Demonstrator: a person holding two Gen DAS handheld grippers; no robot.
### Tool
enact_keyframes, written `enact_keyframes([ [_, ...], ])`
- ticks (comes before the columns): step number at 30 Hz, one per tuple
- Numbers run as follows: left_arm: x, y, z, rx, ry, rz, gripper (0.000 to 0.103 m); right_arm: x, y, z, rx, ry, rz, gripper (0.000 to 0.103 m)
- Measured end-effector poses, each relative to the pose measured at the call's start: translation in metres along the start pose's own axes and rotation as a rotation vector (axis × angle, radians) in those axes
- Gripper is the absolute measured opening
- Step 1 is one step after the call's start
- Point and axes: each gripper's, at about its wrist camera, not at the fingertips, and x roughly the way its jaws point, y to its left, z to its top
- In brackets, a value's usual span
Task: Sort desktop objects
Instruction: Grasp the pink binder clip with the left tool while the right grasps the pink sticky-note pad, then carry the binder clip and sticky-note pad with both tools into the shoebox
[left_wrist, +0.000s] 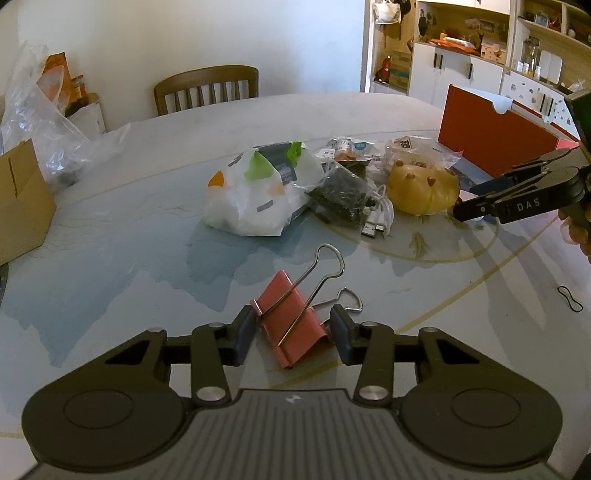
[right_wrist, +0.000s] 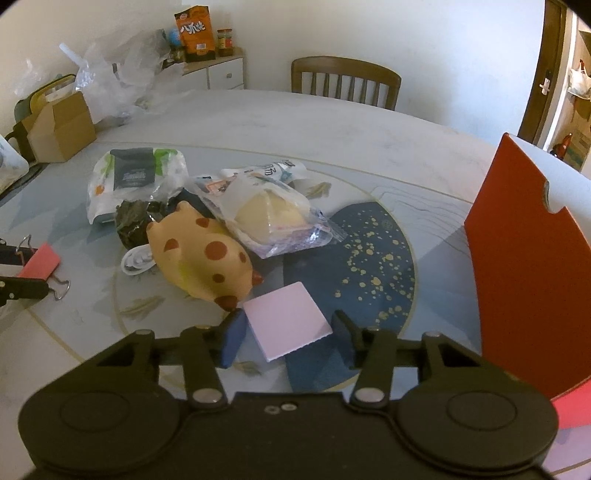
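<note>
Task things: a red binder clip (left_wrist: 291, 321) lies on the table (left_wrist: 129, 236) near its front edge, wire handles splayed away from the camera; a pale pink sticky-note pad (right_wrist: 286, 319) lies flat further along, beside a spotted yellow plush toy (right_wrist: 201, 254).
Pile: a white plastic bag (left_wrist: 258, 192), a dark packet (left_wrist: 341, 195), a white cable (left_wrist: 380, 218) and clear-wrapped snack bags (right_wrist: 273, 218) are heaped mid-table, unsorted — likely the stock to be drawn from.
Red box (right_wrist: 517, 240): stands upright toward the right edge of the table, probably the bin for sorted items.
Left hand-held gripper (left_wrist: 291, 334): jaws narrowed around the clip's body, the left pad touching its fold and the right pad just at its other side — it reads as a grip on the clip, set across the flat body so the handles stay free.
Right hand-held gripper (right_wrist: 288, 338): jaws straddle the pad's near corner; a sliver of gap shows at each pad, so it holds nothing yet.
Why two at once: each hand takes the small item nearest it.
</note>
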Motion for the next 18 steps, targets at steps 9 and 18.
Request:
enact_keyframes([
  [9, 0.002, -0.011, 0.003, 0.009, -0.01, -0.024, 0.036, -0.013, -0.003, -0.011, 0.054, 0.022, -0.054, 0.05],
  [18, 0.005, -0.029, 0.008, 0.025, -0.009, -0.066, 0.033, -0.036, -0.007, -0.021, 0.125, 0.022, -0.075, 0.05],
])
